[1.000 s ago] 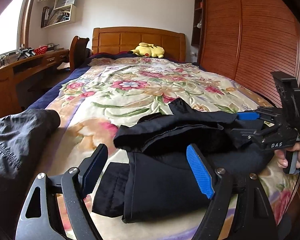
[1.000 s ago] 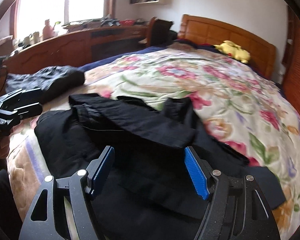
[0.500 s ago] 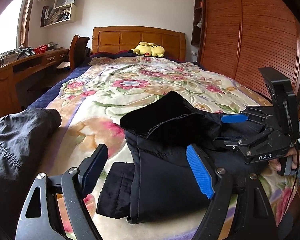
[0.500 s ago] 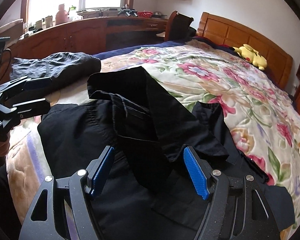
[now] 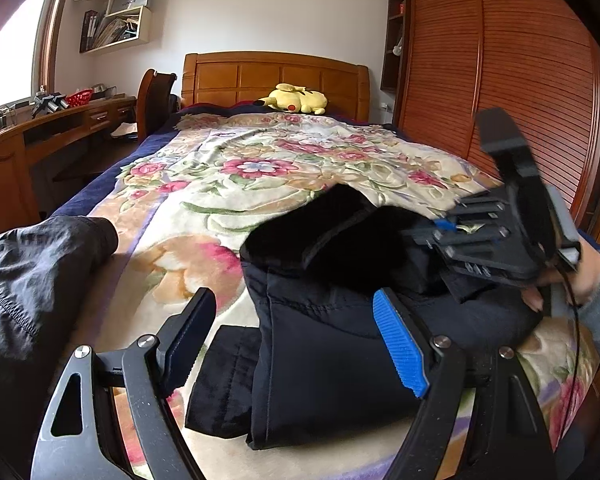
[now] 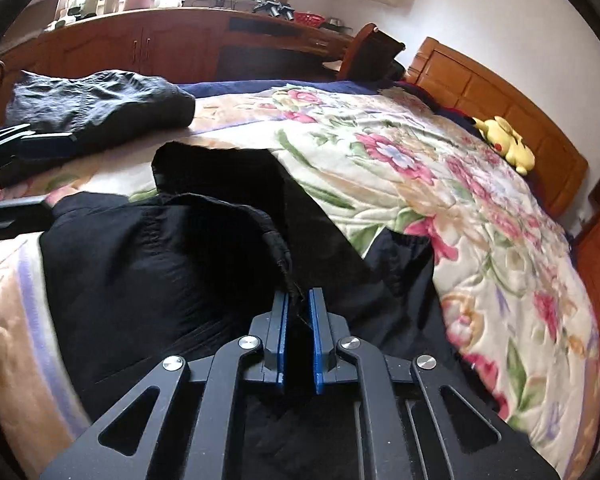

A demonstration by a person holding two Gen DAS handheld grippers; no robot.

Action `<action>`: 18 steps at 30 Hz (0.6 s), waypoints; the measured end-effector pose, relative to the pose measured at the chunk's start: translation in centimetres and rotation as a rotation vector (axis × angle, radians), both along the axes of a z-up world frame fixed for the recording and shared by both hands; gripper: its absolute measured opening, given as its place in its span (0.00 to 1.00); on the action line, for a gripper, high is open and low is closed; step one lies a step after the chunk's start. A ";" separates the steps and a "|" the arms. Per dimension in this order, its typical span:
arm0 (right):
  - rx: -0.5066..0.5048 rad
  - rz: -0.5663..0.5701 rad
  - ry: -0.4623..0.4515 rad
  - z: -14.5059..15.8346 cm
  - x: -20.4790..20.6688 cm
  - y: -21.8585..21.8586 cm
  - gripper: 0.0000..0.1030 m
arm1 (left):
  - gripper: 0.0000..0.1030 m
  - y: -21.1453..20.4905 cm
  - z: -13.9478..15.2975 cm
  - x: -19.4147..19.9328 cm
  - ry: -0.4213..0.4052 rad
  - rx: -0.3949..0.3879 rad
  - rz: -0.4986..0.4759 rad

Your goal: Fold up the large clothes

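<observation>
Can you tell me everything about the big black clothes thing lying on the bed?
The black garment is soft, matte dark fabric with stitched seams, partly folded into a thick bundle. It lies near the foot of the flowery bedspread. One flap is lifted and draped over the rest. The right gripper has just closed, and its blue pads pinch a fold of it. The left gripper hovers open beside it, not gripping.

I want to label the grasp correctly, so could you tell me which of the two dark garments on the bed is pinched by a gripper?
The black garment in the middle, clamped in the right gripper. The grey crumpled garment beside the desk lies untouched.
</observation>
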State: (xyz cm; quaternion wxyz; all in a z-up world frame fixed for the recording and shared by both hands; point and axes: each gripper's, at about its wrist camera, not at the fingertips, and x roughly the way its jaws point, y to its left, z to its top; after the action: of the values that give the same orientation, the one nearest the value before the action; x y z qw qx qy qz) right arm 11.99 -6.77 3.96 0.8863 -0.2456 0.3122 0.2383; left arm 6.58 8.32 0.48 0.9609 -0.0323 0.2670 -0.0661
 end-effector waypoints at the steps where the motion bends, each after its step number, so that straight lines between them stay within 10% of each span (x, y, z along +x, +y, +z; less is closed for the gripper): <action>1: 0.010 -0.010 -0.006 0.4 0.8 -0.1 0.06 | 0.79 -0.2 0.0 0.1 0.000 -0.001 -0.003; 13: -0.044 -0.154 -0.076 0.2 10.9 2.4 0.05 | 0.79 -1.8 -0.6 1.7 0.033 -0.001 -0.043; 18: 0.104 -0.216 0.020 0.2 12.1 1.8 0.61 | 0.79 -2.4 -0.8 1.8 0.044 0.008 -0.057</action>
State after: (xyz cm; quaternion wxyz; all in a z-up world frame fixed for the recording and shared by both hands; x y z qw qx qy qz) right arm 24.10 -4.98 4.20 0.9152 -0.1620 0.3326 0.1598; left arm 8.38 5.92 -0.34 0.9526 -0.0222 0.2892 -0.0915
